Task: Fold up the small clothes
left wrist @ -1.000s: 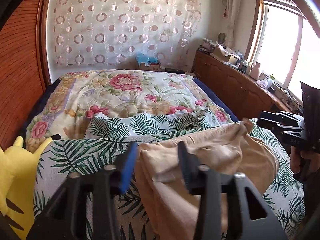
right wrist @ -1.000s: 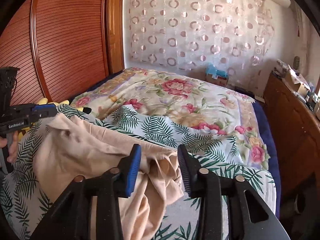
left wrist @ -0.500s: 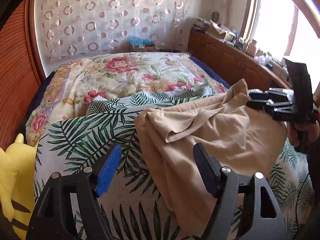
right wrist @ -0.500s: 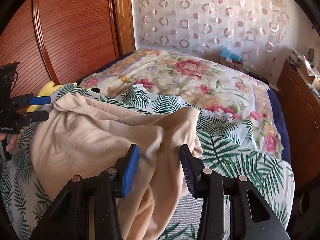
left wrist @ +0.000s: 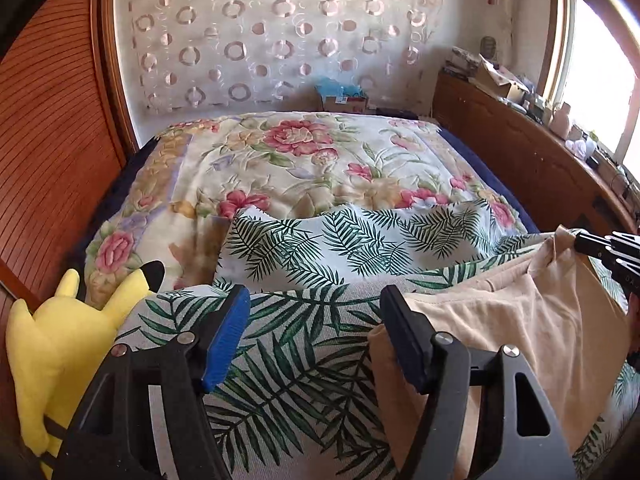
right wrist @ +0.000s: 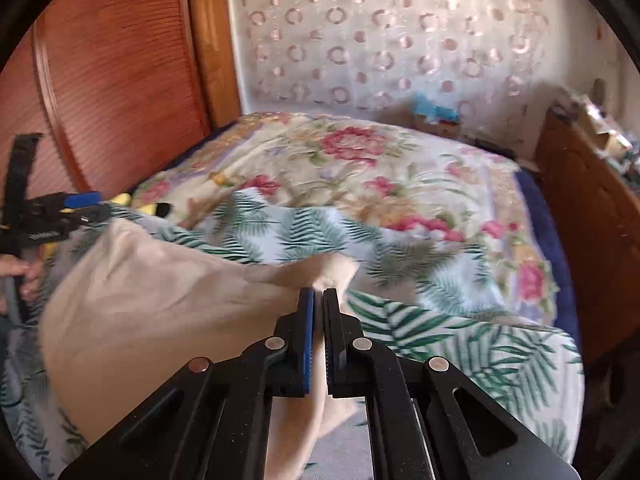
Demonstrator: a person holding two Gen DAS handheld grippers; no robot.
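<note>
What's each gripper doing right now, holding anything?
Left gripper: open, nothing between its jaws; they have just been closing slightly.
Right gripper: just closed, shut on a corner of the beige garment.

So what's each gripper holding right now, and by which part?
Right gripper is shut on the beige garment, pinching a bunched edge. Left gripper is open, holding nothing.

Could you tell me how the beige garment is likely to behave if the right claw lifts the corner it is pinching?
Probably floppy: the beige garment bunches where the right claw pinches it and drapes below. Likely light, since one thin pinch raises its edge. The rest would probably trail over the palm-leaf sheet.
</note>
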